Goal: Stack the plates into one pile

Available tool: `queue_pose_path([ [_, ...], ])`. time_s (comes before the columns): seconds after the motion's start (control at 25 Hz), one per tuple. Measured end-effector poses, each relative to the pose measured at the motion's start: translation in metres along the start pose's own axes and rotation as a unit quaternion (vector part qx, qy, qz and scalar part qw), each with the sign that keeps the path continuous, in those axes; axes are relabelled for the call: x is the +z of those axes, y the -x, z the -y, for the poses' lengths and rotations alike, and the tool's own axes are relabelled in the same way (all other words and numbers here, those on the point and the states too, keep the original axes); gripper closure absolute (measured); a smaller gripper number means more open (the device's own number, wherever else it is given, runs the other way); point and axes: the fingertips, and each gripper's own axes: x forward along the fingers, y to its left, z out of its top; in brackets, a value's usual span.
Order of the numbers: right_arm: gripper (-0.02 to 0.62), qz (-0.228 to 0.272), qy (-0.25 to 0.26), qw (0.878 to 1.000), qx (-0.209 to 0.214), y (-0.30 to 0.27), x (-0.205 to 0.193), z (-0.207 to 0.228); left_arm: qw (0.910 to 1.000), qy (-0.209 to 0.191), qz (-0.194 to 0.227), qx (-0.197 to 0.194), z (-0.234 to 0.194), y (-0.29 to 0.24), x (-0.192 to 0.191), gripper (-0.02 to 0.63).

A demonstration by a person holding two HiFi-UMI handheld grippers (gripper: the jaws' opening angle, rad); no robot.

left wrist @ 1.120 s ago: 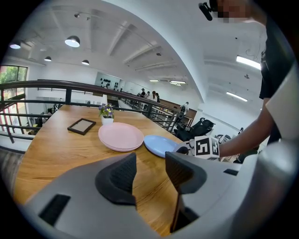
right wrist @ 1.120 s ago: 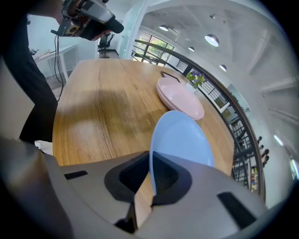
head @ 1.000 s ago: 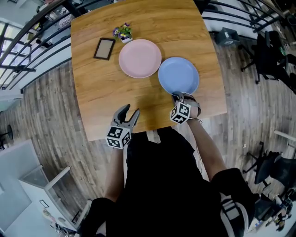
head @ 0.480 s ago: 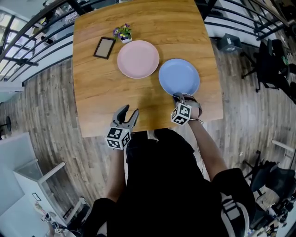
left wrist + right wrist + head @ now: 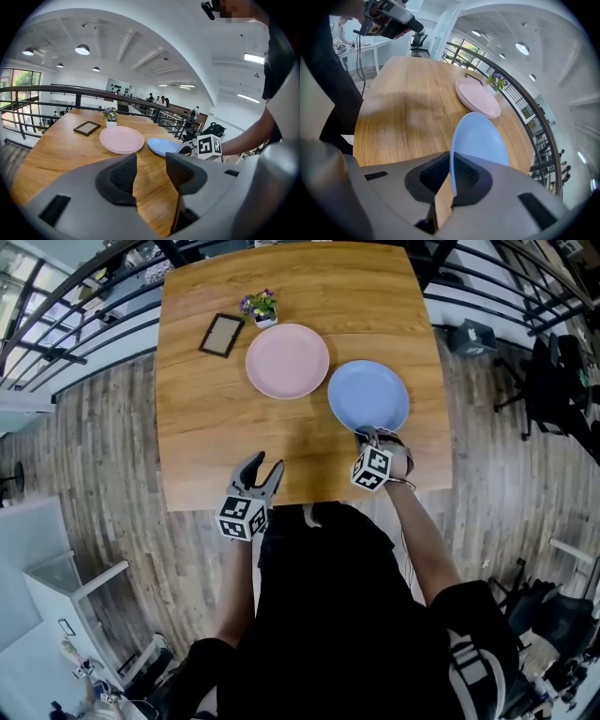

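Note:
A pink plate [image 5: 287, 360] lies on the wooden table [image 5: 206, 427], with a blue plate [image 5: 367, 396] just to its right. My right gripper [image 5: 370, 435] is shut on the near rim of the blue plate [image 5: 480, 138], its pads pinching the rim. The pink plate [image 5: 478, 98] lies beyond it in the right gripper view. Over the table's near edge, left of the blue plate, my left gripper [image 5: 260, 471] is open with nothing between its fingers. The left gripper view shows the pink plate [image 5: 122, 139], the blue plate [image 5: 162, 146] and the right gripper's marker cube [image 5: 208, 146].
A small potted plant [image 5: 262, 307] and a dark picture frame [image 5: 223, 335] stand at the table's far left, behind the pink plate. Railings [image 5: 75, 320] border the table at the back. Office chairs [image 5: 553, 371] stand on the plank floor to the right.
The view has shifted a little, so the table sits slightly to the right in the picture. Both grippers and both plates keep the same places relative to each other.

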Motion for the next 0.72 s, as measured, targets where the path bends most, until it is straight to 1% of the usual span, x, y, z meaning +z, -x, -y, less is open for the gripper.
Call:
queue_pose_path([
  [0.32,0.572,0.007,0.012,1.000,-0.015,0.003,0.008,0.010,1.0000,0.001,0.006,0.002,-0.007,0.000,0.006,0.393],
  [0.72,0.572,0.008,-0.003,0.999,-0.039,0.002,0.021,0.036,0.9999,-0.008,0.010,-0.006,-0.027,-0.006,0.027,0.393],
])
